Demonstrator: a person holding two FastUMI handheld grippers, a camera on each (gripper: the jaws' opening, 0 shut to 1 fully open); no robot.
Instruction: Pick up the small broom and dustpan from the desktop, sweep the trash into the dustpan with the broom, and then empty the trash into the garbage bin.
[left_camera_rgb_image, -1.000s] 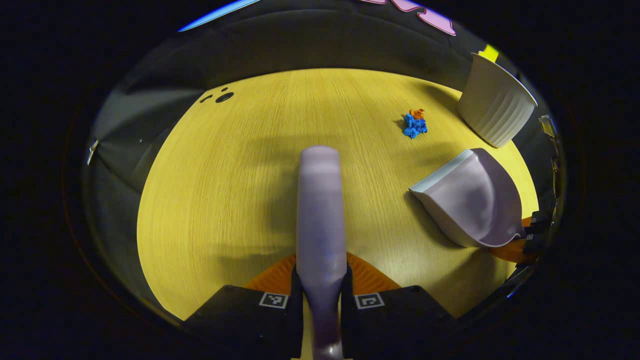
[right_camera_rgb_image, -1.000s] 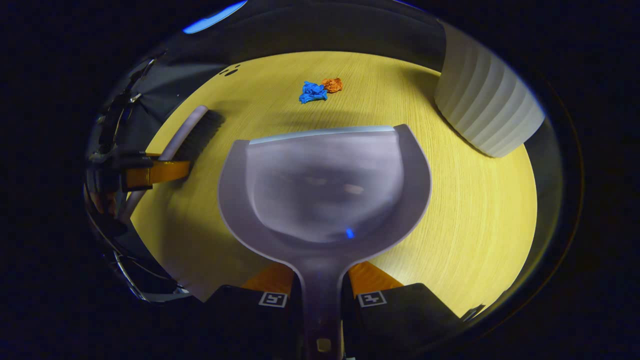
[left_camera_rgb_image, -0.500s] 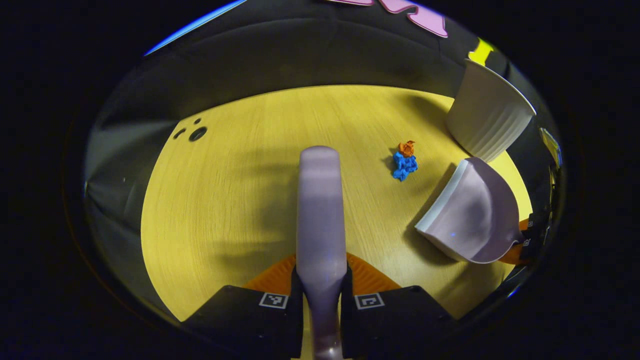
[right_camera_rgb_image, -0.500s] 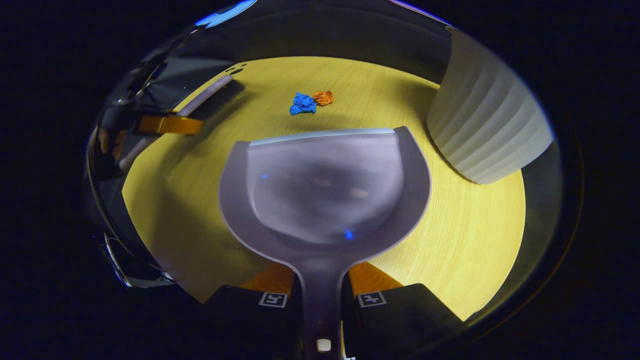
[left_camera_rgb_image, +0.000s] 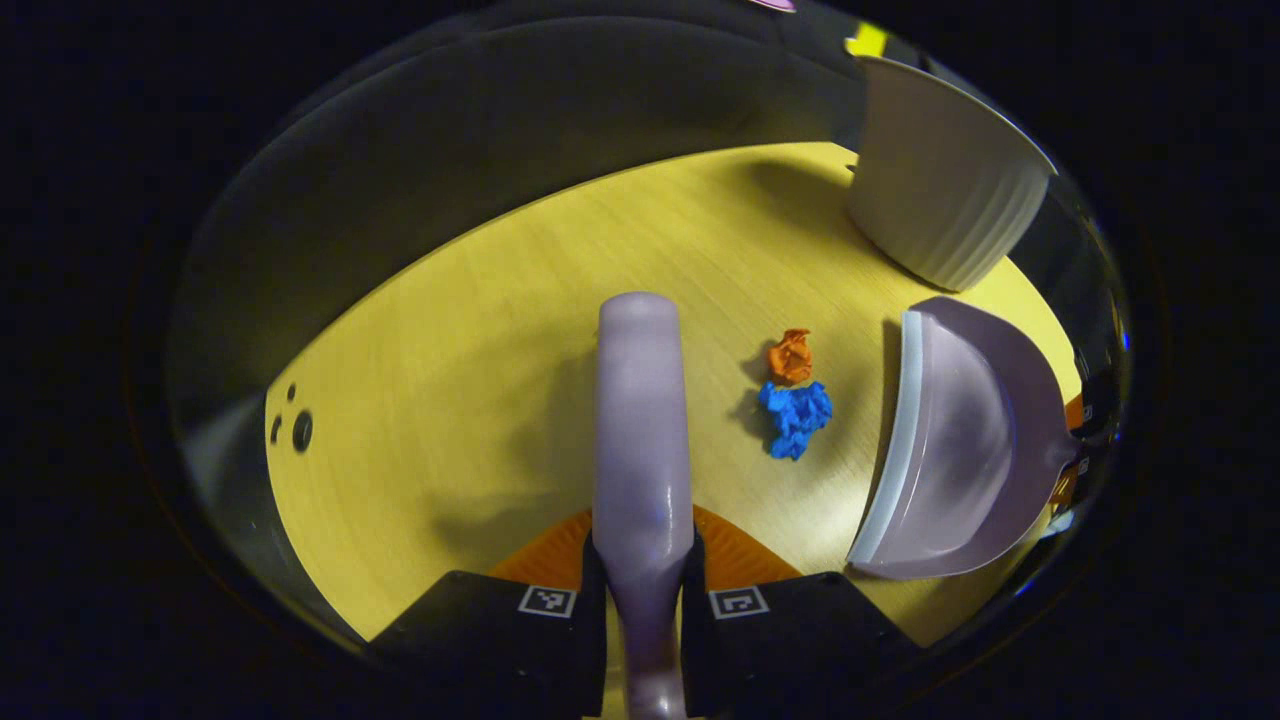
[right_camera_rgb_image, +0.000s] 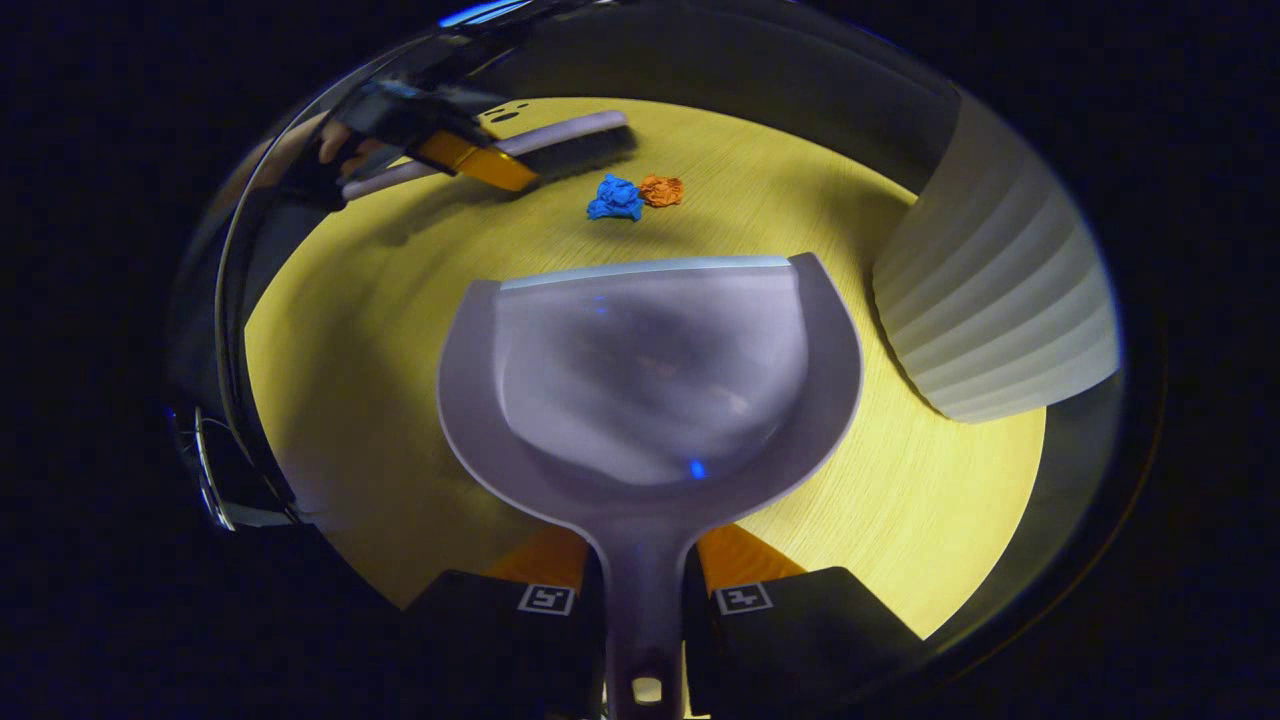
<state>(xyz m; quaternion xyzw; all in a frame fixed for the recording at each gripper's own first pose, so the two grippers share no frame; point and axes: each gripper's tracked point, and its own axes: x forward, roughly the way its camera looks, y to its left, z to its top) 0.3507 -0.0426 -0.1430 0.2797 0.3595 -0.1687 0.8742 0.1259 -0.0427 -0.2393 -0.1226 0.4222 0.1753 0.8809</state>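
Broom (right_camera_rgb_image: 560, 145) now swung in behind the paper scraps (right_camera_rgb_image: 633, 195), opposite the nearer dustpan (right_camera_rgb_image: 650, 380).

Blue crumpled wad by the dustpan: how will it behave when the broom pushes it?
The blue wad looks like crumpled paper, so probably light; it should slide or tumble easily. Its irregular shape suggests it won't roll far. It may nudge the orange wad beside it.

At the bottom of the left gripper view we see our left gripper (left_camera_rgb_image: 643, 600): two broad dark blocks, each bearing a small square black-and-white marker on its inner top corner, with a ribbed fan-shaped part spreading between them. At the bottom of the right gripper view our right gripper (right_camera_rgb_image: 645, 598) has the same dark blocks and square markers. In that view's upper left, our hand (right_camera_rgb_image: 335, 150) is only a blur.
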